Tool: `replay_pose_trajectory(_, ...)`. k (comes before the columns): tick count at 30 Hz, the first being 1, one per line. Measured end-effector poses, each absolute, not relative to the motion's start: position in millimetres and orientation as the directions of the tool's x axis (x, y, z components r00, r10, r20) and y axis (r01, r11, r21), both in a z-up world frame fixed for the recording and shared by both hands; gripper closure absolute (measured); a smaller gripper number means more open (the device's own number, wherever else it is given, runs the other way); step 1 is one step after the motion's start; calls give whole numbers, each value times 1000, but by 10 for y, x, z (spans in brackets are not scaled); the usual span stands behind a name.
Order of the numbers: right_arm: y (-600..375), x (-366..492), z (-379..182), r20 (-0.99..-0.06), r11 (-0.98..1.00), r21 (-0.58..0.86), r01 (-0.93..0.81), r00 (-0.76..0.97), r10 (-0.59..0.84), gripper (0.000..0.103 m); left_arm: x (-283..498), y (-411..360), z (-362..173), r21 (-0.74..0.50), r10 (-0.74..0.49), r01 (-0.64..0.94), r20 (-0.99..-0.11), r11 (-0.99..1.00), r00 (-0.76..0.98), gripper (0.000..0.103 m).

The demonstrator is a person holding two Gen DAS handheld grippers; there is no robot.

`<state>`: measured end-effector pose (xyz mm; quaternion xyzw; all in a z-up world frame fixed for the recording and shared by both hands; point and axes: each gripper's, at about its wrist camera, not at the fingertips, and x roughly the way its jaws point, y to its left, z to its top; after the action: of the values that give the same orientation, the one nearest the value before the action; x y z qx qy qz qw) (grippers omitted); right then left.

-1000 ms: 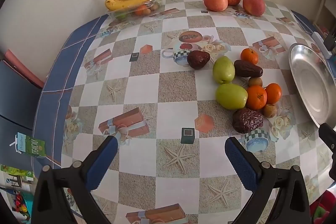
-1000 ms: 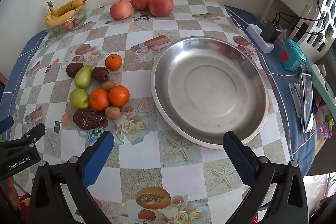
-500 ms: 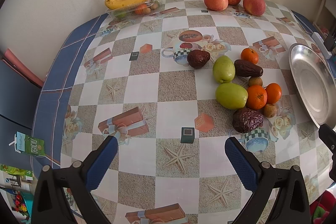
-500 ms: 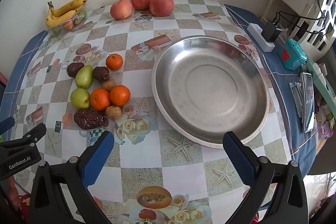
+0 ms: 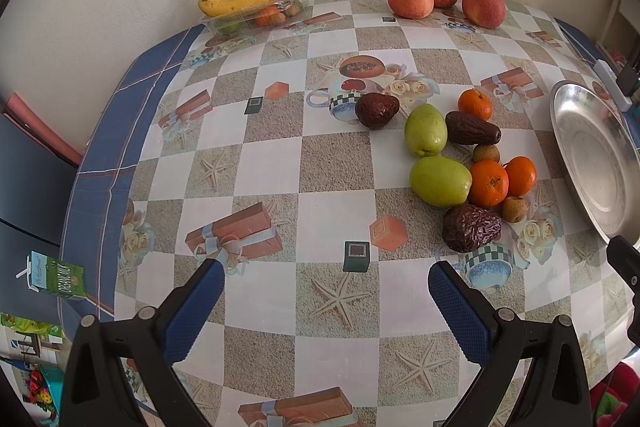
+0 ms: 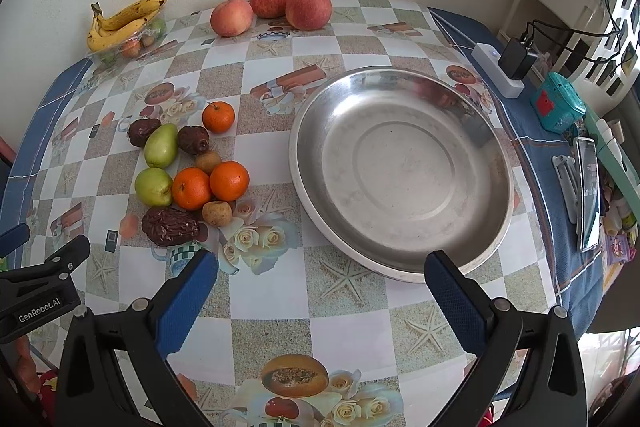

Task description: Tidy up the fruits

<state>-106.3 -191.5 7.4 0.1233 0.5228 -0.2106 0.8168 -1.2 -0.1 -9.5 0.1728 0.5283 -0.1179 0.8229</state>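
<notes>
green pears [image 6: 161, 145] | orange tangerines [image 6: 229, 181] | checked tablecloth [image 6: 352, 331]

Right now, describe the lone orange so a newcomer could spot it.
Start at the steel plate, then look to the fruit cluster beside it. The lone orange sits at the cluster's far edge, nearest the apples, apart from the two touching oranges.

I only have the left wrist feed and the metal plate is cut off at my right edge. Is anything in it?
Observer: No. The right wrist view shows the whole metal plate with nothing in it.
Operator: What lies beyond it?
Observer: A white power strip with a black plug, a teal box and a phone on the blue border.
Operator: Is the right gripper holding anything?
Observer: No. The right gripper is open with nothing in it, near the plate's front rim; the left gripper is open too.
</notes>
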Motion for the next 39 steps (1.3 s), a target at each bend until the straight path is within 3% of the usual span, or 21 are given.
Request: replay_pose_trajectory(39, -1922, -1063, 85, -907, 881, -16, 473, 364, -212, 0, 3, 3, -85, 157, -12, 376, -912, 913, 410, 0)
